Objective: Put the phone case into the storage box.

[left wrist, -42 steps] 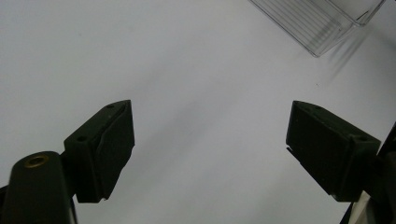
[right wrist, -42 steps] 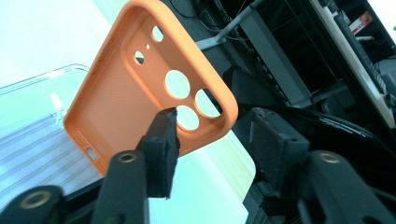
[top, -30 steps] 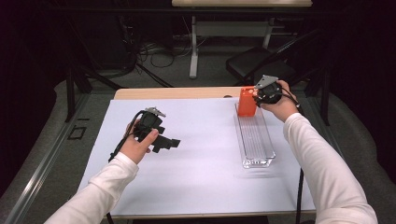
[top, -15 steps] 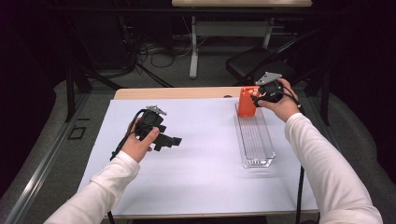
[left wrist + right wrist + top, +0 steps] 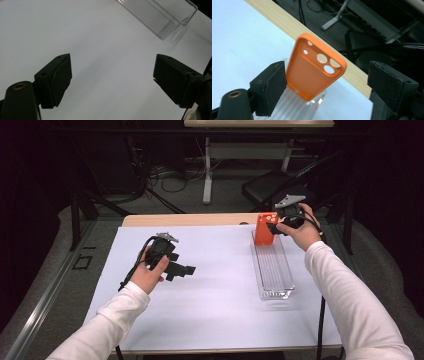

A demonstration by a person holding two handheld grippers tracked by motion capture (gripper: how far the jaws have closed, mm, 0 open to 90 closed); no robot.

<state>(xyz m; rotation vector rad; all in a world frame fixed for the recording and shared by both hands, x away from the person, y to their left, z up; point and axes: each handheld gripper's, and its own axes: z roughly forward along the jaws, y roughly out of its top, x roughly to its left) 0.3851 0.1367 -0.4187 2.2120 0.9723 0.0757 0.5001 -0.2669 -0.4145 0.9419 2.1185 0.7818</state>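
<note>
An orange phone case (image 5: 263, 228) stands on end, tilted, in the far end of a clear plastic tray (image 5: 274, 270). My right gripper (image 5: 272, 222) is at the case, pointing left. In the right gripper view the case (image 5: 314, 72) sits between the jaws of the right gripper (image 5: 326, 67), which have just been opening. The left pad is close beside its edge and the right pad is well clear. My left gripper (image 5: 187, 269) hovers over the white table at the left. Its jaws (image 5: 112, 60) are open with nothing between them.
The white sheet (image 5: 220, 295) covers most of the table, with a bare wooden strip (image 5: 190, 220) along the far edge. The near end of the tray (image 5: 160, 17) lies ahead of the left gripper. Beyond the table are a dark chair (image 5: 270, 187), cables and desk legs.
The right gripper's jaws have spread wider around the orange case, which stays standing in the tray. The left hand and gripper have not moved.
</note>
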